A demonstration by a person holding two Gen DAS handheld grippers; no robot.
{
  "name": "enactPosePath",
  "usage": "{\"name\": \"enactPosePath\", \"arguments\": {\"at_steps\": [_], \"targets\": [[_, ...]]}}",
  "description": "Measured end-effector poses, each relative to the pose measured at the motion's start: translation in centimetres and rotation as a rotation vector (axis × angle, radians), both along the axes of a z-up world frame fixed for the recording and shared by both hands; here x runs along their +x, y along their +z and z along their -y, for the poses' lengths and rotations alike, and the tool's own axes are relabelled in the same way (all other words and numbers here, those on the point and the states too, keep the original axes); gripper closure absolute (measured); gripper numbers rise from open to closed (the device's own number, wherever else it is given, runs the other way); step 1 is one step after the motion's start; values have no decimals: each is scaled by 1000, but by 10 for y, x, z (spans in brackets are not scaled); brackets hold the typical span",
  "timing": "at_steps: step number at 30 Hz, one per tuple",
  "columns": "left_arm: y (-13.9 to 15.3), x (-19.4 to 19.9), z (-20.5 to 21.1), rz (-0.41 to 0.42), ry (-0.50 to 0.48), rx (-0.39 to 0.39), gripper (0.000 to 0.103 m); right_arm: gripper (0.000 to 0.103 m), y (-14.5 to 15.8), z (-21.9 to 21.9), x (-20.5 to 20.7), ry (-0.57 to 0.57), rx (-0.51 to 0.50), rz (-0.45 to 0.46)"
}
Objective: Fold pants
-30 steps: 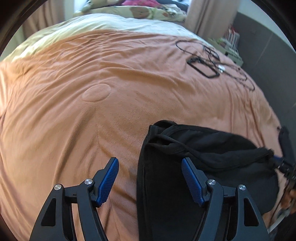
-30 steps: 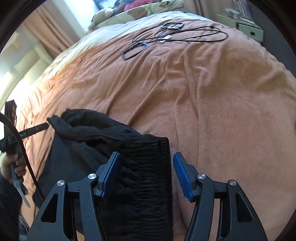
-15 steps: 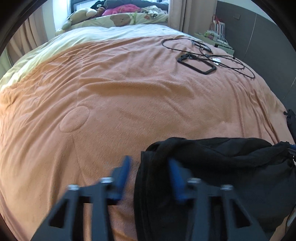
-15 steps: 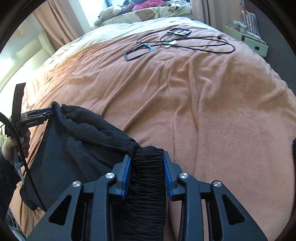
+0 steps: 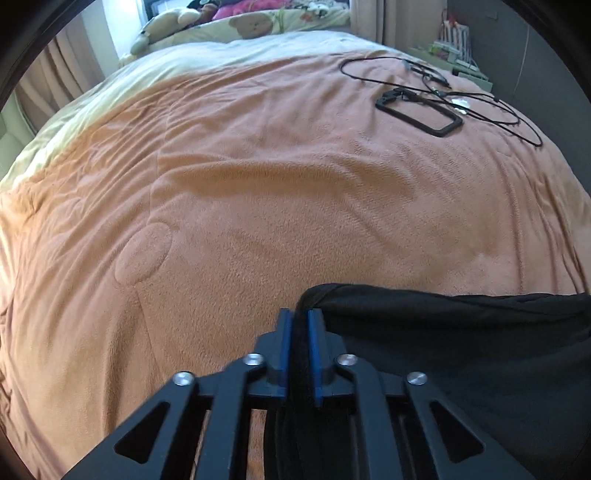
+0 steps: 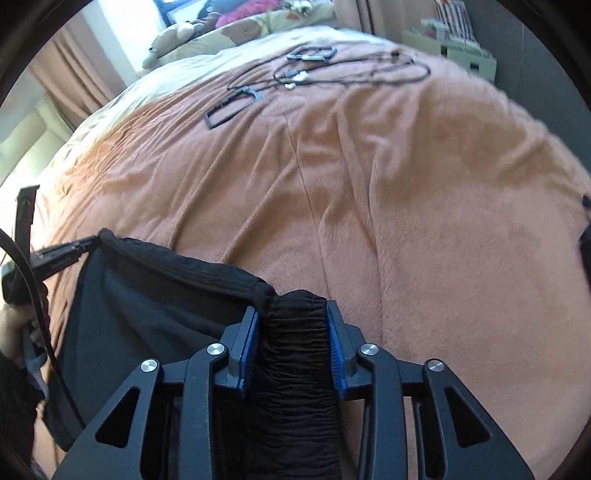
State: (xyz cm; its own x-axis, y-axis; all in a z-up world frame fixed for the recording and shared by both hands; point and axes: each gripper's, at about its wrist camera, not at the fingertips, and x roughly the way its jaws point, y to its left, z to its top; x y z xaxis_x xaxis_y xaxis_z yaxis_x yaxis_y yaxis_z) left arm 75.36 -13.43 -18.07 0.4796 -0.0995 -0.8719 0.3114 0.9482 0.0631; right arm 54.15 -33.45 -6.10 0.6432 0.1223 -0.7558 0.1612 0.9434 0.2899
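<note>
The black pants (image 5: pixel 461 343) hang stretched between my two grippers above the orange blanket (image 5: pixel 277 192). My left gripper (image 5: pixel 300 321) is shut on one end of the top edge, thin cloth pinched between its blue pads. My right gripper (image 6: pixel 292 314) is shut on the bunched elastic waistband (image 6: pixel 295 354) of the pants (image 6: pixel 147 295). In the right wrist view the left gripper (image 6: pixel 74 247) shows at the far left holding the other corner, with the cloth taut between.
A black frame (image 5: pixel 419 116) and tangled black cables (image 5: pixel 480 96) lie on the far right part of the bed. Pillows and a stuffed toy (image 5: pixel 173 22) are at the head. Shelves (image 6: pixel 454 48) stand beside the bed.
Both grippers went from open to shut on the pants. They have lifted the top edge off the blanket and pulled it taut.
</note>
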Motion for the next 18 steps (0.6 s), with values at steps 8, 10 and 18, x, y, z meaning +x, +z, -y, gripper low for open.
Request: {"name": "enactPosePath", "arguments": {"at_steps": [8, 10, 18], "targets": [[28, -32, -35, 3, 58, -67, 54, 45, 21, 13, -48, 32, 65, 86], [36, -47, -42, 5, 63, -75, 54, 45, 22, 14, -61, 30, 70, 90], [61, -107, -65, 17, 77, -109, 54, 45, 23, 29, -89, 27, 119, 87]]}}
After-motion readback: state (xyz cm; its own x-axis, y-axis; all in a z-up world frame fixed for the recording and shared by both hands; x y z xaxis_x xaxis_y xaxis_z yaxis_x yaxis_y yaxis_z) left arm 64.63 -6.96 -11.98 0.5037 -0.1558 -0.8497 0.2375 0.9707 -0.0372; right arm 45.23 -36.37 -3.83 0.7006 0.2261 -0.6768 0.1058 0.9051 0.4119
